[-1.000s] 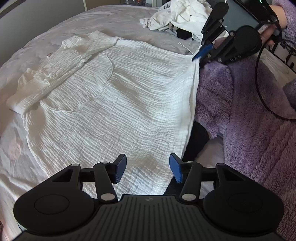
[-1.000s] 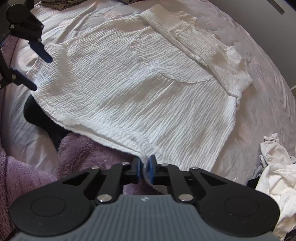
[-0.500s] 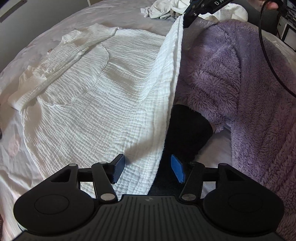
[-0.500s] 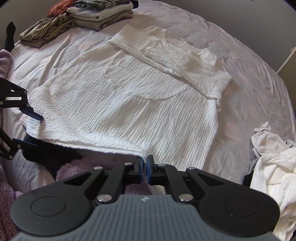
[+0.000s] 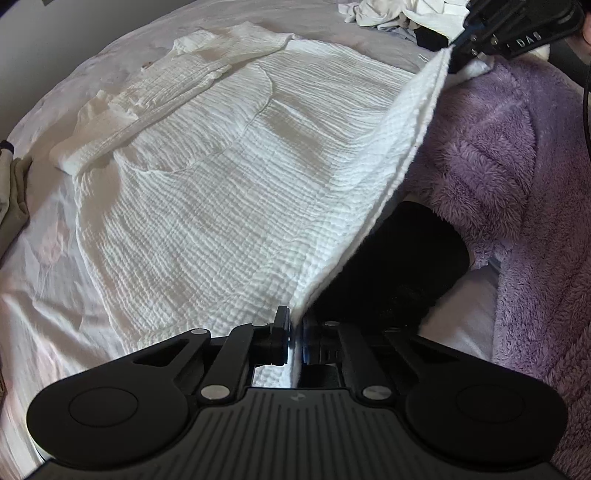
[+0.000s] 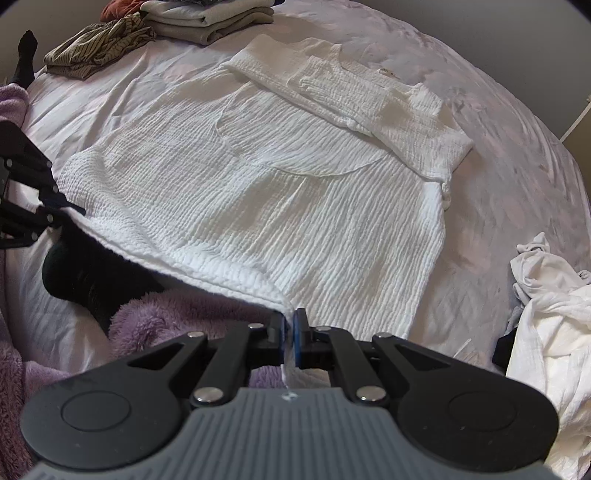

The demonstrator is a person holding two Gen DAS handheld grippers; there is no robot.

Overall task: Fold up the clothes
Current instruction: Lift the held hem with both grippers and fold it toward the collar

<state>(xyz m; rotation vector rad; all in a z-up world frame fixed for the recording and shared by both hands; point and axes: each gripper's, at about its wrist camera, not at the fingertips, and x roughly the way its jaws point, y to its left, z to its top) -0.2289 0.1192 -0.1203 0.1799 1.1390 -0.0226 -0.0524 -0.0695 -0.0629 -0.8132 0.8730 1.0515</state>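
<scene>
Both claws now clamp the white shirt's (image 5: 229,192) hem. The left gripper (image 5: 294,341), whose fingers were apart half a second ago, is now closed on the hem corner; the right gripper (image 6: 290,341) stays pinched on the other corner. The hem edge is lifted taut between them, above a purple fleece robe (image 5: 517,166) and a black sock (image 5: 399,258). The rest of the shirt lies flat on the bed sheet (image 6: 517,155), sleeves folded in. A crumpled white pile (image 6: 550,314) sits right of the shirt and folded clothes (image 6: 207,18) beyond it.
</scene>
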